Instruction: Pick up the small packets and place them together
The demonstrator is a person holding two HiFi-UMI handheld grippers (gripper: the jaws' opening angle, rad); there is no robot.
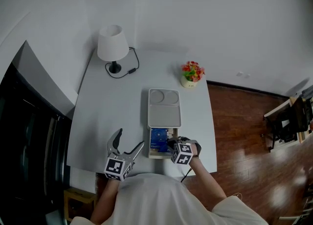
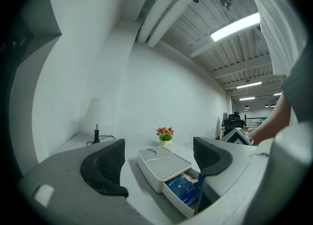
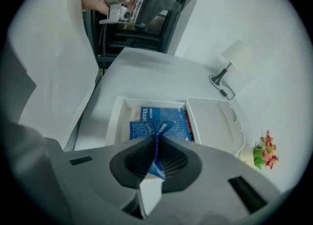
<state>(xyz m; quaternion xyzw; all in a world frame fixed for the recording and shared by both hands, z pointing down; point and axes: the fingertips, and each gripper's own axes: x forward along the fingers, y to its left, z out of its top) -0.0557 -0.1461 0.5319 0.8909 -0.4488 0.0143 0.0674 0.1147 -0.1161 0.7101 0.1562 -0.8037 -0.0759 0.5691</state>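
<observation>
A pale grey surface [image 1: 122, 116] fills the corner of a white-walled room. On it stands a white plastic drawer box [image 1: 164, 107], its drawer [image 1: 160, 146] pulled out toward the person. The right claw [image 3: 155, 146] is pinched tight on a small blue foil packet [image 3: 156, 131] (white print, creased, edge-on) just above that drawer, where more blue packets [image 3: 163, 118] lie flat. The left claw [image 2: 161, 163] gapes wide and empty, left of the box.
</observation>
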